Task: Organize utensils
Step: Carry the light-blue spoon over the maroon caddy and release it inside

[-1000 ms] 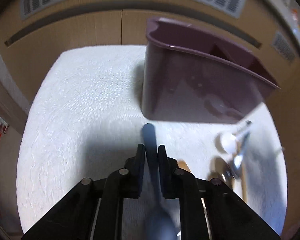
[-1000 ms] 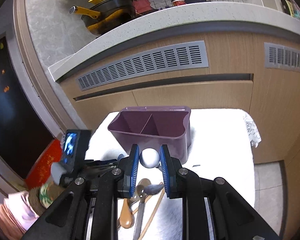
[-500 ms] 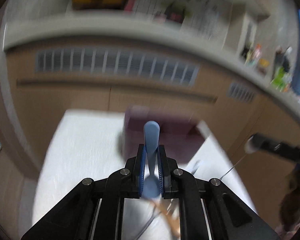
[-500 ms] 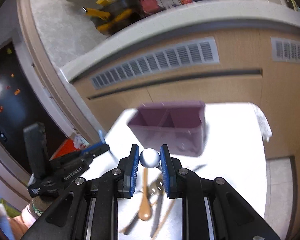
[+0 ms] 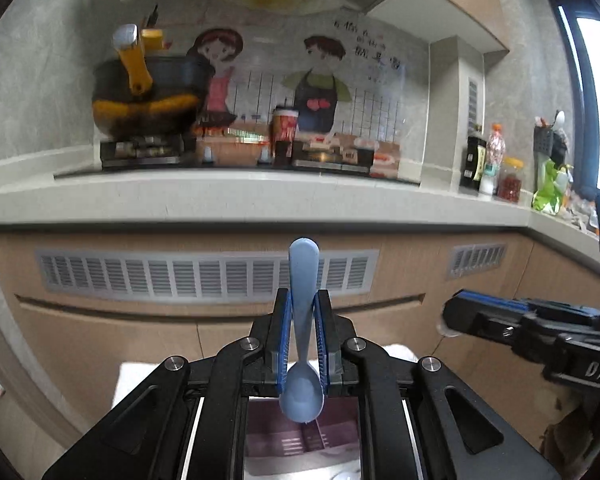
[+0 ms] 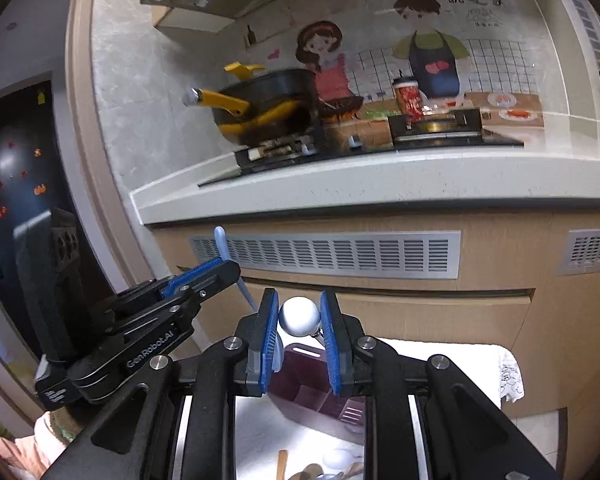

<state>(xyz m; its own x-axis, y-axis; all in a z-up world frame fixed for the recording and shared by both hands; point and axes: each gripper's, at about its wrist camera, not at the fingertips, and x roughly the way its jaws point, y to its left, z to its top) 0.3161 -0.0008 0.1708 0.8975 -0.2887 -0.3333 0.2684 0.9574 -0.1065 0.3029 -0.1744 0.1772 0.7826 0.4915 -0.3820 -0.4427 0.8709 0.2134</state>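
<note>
Where the left tool (image 5: 303, 340) pinches, blue spoon (image 5: 302, 304) upright.

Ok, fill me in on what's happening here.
A person is sorting utensils with two handheld grippers. The left gripper is clamped on a blue spoon, handle pointing up. The right gripper is clamped on a round silver utensil end. Both are held above the purple divided holder on the white cloth; more utensils lie below.
</note>
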